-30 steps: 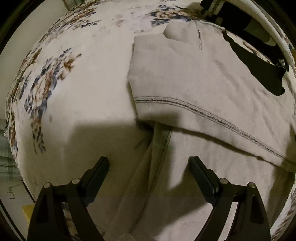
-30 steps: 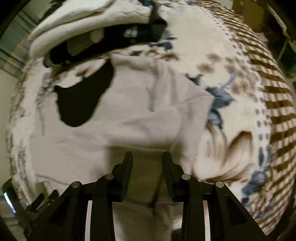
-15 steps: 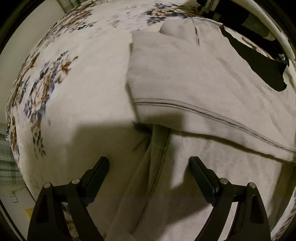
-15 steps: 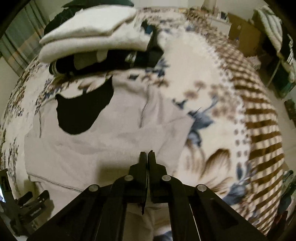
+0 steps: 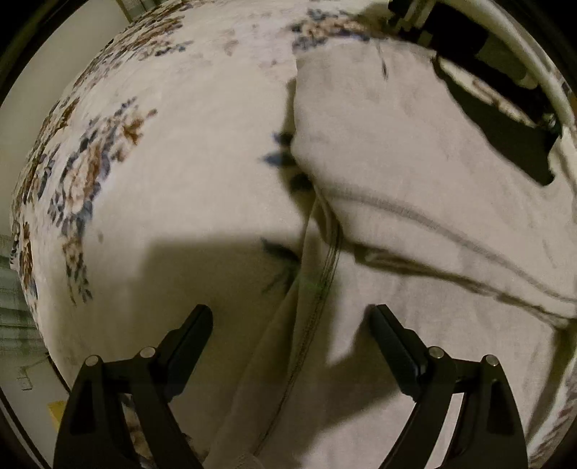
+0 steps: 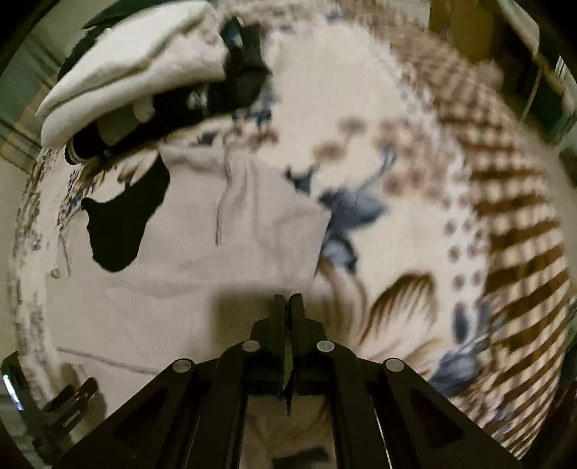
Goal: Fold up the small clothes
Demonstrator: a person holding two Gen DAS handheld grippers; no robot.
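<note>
A pale beige garment point(image 5: 414, 173) with a black patch point(image 5: 505, 144) lies on the floral blanket point(image 5: 162, 180), its upper layer folded over a lower part with a stitched seam point(image 5: 324, 274). My left gripper point(image 5: 290, 321) hangs open just above that seam, holding nothing. In the right wrist view the same garment point(image 6: 180, 288) fills the left half. My right gripper point(image 6: 287, 299) is shut at the garment's near right edge, and beige cloth shows under its fingers; it seems pinched on the fabric. The picture is blurred by motion.
A pile of folded white and black clothes point(image 6: 144, 72) sits beyond the garment, also at the top right in the left wrist view point(image 5: 468, 32). Brown stripes point(image 6: 512, 223) mark the blanket's right side. My left gripper's frame point(image 6: 65, 404) shows at bottom left.
My right gripper closed on the garment's near edge and moved sideways. In the left wrist view the folded layer slid right, uncovering blue flowers. The left gripper stayed still and open.
</note>
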